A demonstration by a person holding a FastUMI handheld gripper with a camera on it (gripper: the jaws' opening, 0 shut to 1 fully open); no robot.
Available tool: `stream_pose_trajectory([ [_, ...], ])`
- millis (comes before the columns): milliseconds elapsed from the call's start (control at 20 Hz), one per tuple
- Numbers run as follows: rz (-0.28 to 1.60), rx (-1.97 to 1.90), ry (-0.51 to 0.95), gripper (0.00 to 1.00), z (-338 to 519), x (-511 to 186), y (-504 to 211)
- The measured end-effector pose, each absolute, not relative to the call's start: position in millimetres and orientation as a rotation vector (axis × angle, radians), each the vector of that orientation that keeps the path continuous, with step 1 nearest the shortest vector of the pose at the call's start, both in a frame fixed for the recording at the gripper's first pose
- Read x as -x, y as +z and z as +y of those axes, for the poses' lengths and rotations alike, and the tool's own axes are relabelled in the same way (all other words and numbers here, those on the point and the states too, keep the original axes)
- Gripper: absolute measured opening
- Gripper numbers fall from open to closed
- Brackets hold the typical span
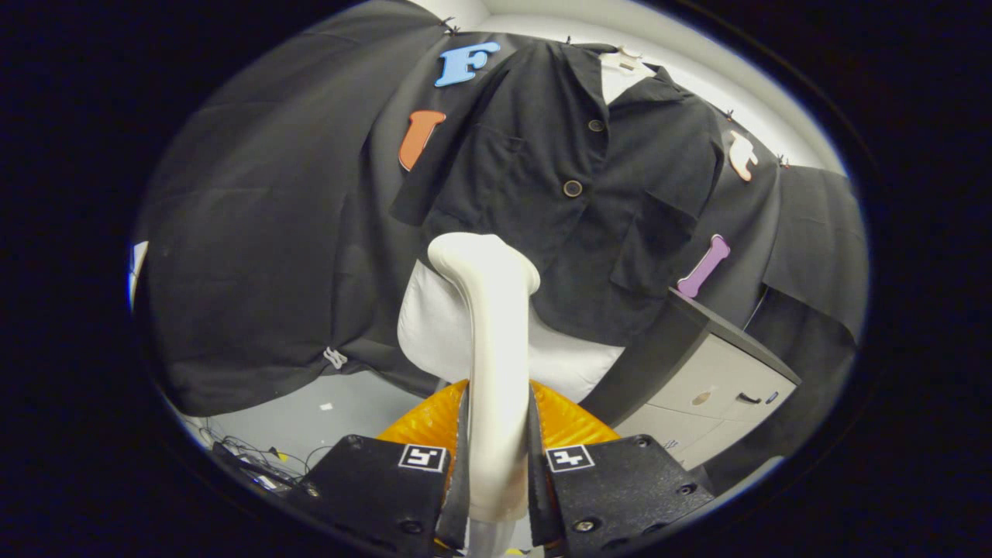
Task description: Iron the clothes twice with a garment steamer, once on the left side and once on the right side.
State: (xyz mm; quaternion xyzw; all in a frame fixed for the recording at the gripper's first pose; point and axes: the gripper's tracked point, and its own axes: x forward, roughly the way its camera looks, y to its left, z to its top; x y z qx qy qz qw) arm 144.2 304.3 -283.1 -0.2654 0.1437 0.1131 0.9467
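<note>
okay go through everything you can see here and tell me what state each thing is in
Gripper: shut on the steamer's handle.
Steamer: held upright, head at the shirt's lower hem.
Shirt: hanging, buttoned, collar open.
Cabinet: drawers closed.

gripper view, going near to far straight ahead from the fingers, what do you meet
gripper shut on the cream steamer handle → ribbed orange steamer body → white steamer head → black short-sleeved buttoned shirt hanging on a white hanger
</note>
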Motion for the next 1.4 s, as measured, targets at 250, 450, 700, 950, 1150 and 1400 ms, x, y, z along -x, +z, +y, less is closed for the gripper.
stream_pose_trajectory([
  [250,0.289,0.518,0.235,0.33,279,-119,-255],
  [450,0.324,0.512,0.214,0.34,251,-101,-245],
  [700,0.384,0.523,0.18,0.34,204,-86,-243],
  [950,0.436,0.484,0.125,0.34,153,-83,-238],
  [1150,0.459,0.424,0.077,0.34,101,-84,-229],
  [1400,0.464,0.357,0.028,0.34,29,-92,-215],
])
